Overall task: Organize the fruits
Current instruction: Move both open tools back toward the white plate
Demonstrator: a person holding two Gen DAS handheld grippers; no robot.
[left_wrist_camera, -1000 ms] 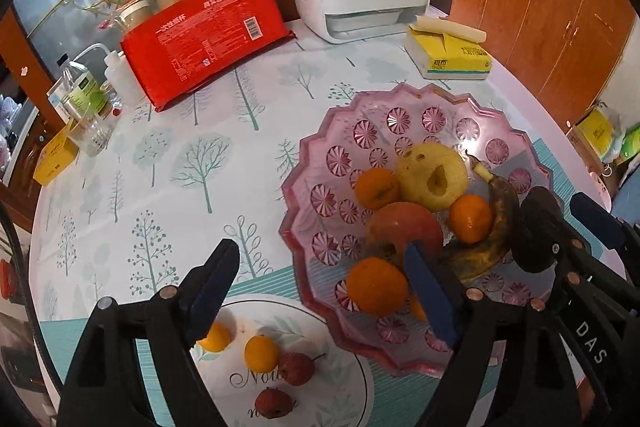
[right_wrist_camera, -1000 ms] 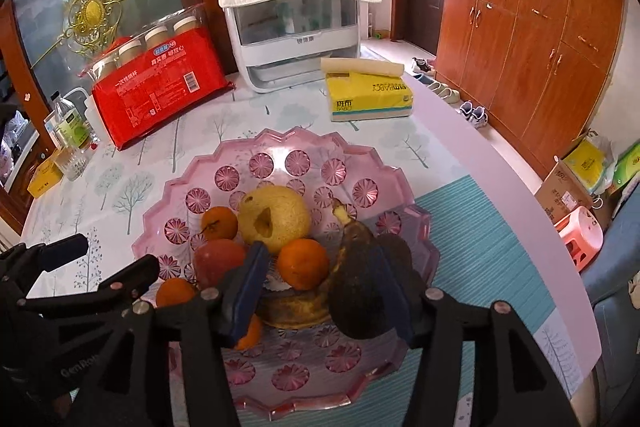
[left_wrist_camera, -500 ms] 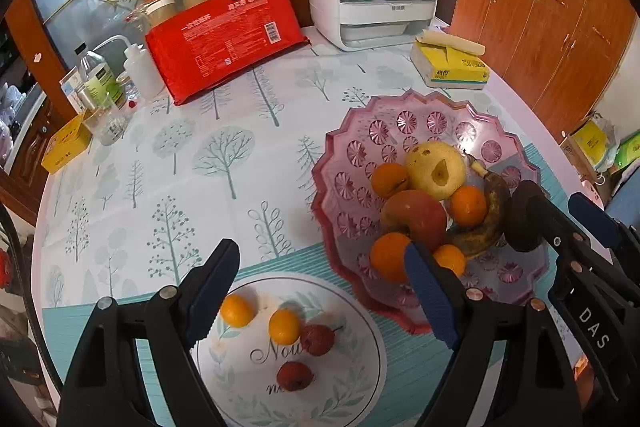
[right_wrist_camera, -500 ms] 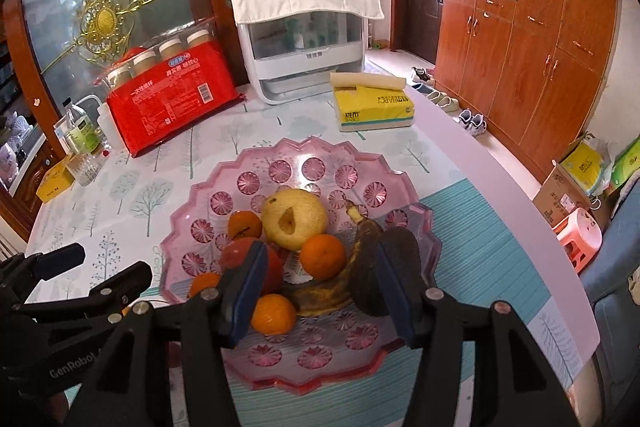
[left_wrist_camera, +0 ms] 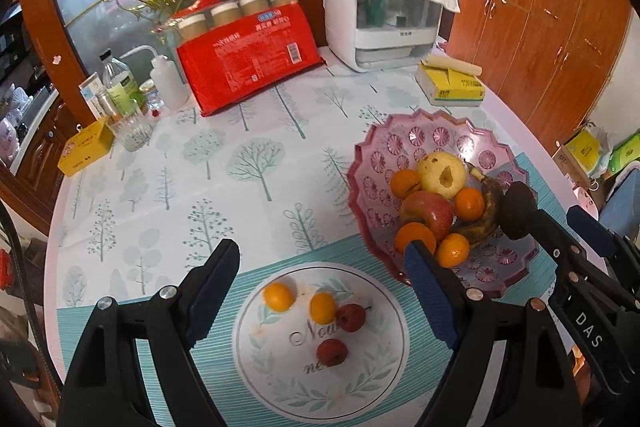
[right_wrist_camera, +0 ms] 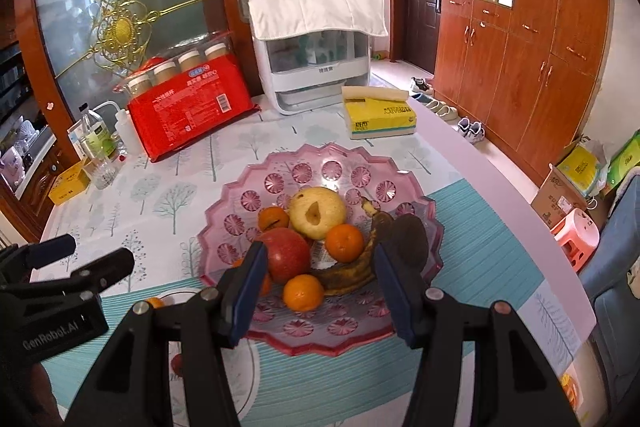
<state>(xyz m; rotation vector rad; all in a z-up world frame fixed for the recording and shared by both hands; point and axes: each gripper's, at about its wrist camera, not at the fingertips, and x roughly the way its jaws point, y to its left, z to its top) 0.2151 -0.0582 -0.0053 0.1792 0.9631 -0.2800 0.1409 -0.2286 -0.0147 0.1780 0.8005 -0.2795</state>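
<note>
A pink glass fruit bowl (left_wrist_camera: 434, 137) (right_wrist_camera: 320, 163) holds a yellow pear (right_wrist_camera: 317, 212), a red apple (right_wrist_camera: 286, 254), several oranges (right_wrist_camera: 343, 242), a dark banana (right_wrist_camera: 352, 269) and a dark avocado (right_wrist_camera: 410, 241). A white plate (left_wrist_camera: 320, 375) in front of it holds two small oranges (left_wrist_camera: 278, 296) and two small red fruits (left_wrist_camera: 351, 317). My left gripper (left_wrist_camera: 324, 285) is open and empty above the plate. My right gripper (right_wrist_camera: 318, 285) is open and empty above the bowl's near side; it also shows in the left wrist view (left_wrist_camera: 560, 231).
At the back stand a red pack of cups (left_wrist_camera: 246, 61), a white covered appliance (left_wrist_camera: 384, 23), a yellow tissue pack (left_wrist_camera: 450, 85), bottles and a glass (left_wrist_camera: 128, 107) and a yellow box (left_wrist_camera: 84, 151). The table edge curves away on the right.
Both grippers have pulled back and up from the bowl. The plate with small fruits has come fully into the left wrist view. Both stay open.
</note>
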